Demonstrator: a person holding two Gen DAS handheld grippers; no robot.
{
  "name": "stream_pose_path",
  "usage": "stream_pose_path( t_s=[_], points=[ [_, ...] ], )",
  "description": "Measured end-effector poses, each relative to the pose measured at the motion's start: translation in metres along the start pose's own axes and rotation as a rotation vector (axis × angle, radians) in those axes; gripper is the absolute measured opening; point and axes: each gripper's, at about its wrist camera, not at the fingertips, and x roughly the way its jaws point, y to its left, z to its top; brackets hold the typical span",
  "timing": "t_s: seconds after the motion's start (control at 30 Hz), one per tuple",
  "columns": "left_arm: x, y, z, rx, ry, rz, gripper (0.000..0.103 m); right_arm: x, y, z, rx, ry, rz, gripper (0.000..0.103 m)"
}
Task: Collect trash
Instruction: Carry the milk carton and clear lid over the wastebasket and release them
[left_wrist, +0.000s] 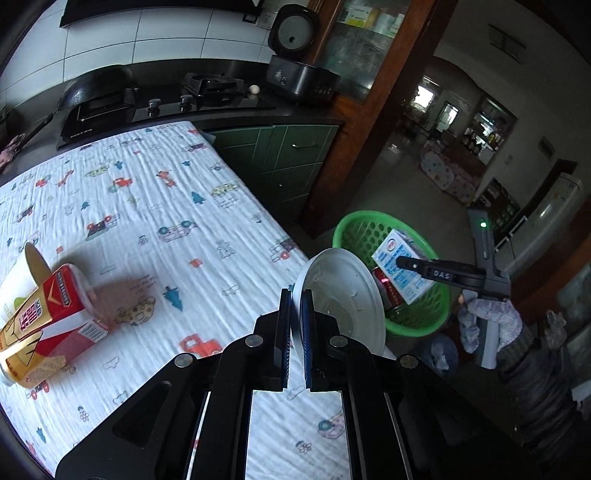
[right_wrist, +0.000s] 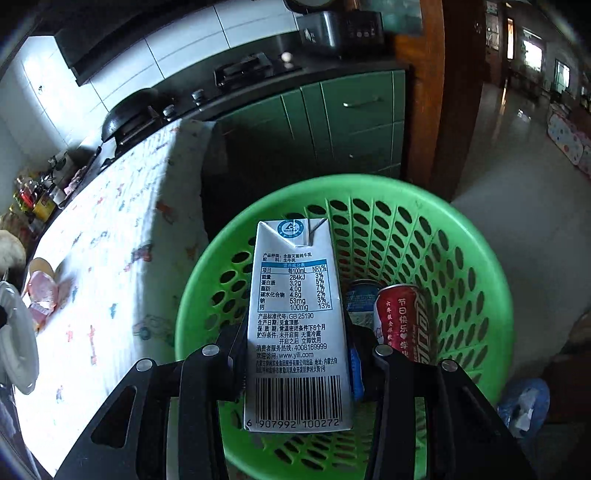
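My left gripper (left_wrist: 295, 317) is shut on the rim of a white plastic lid (left_wrist: 343, 295), held on edge over the table's right side. My right gripper (right_wrist: 295, 332) is shut on a white and blue milk carton (right_wrist: 295, 325) and holds it over the green basket (right_wrist: 480, 258). The right gripper (left_wrist: 406, 263), carton (left_wrist: 400, 273) and green basket (left_wrist: 354, 225) also show in the left wrist view. A red can (right_wrist: 402, 321) and a blue can (right_wrist: 362, 299) lie inside the basket. A red and gold carton (left_wrist: 40, 325) and a paper cup (left_wrist: 22, 277) lie on the table.
The table wears a white cloth with cartoon cars (left_wrist: 147, 206). Behind it runs a dark counter with a stove (left_wrist: 207, 92), a wok (left_wrist: 96, 85) and a rice cooker (left_wrist: 299, 74). Green cabinets (right_wrist: 351, 122) stand behind the basket. A blue bag (right_wrist: 524, 406) lies on the floor.
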Motion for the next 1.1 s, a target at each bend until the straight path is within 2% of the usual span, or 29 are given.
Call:
stream_pose_path(
  t_s=[0.23, 0.33, 0.37, 0.63, 0.87, 1.1],
  points=[
    [0.024, -0.022, 0.016, 0.027, 0.026, -0.02, 0.004, 0.038, -0.012, 0.002, 0.025, 0.048, 0.026, 0.041],
    [0.035, -0.033, 0.021, 0.044, 0.038, -0.035, 0.004, 0.041, -0.016, 0.001, 0.021, 0.049, 0.047, 0.047],
    [0.038, -0.037, 0.023, 0.051, 0.041, -0.039, 0.004, 0.041, -0.017, 0.002, 0.018, 0.048, 0.045, 0.053],
    [0.075, -0.063, 0.036, 0.078, 0.083, -0.073, 0.004, 0.001, -0.022, -0.007, -0.019, -0.02, 0.035, 0.055],
    [0.117, -0.086, 0.045, 0.113, 0.139, -0.068, 0.004, -0.044, -0.03, -0.023, -0.057, -0.089, 0.009, 0.071],
    [0.159, -0.1, 0.051, 0.089, 0.197, -0.069, 0.005, -0.069, -0.041, -0.041, -0.066, -0.135, -0.036, 0.079]
  ],
)
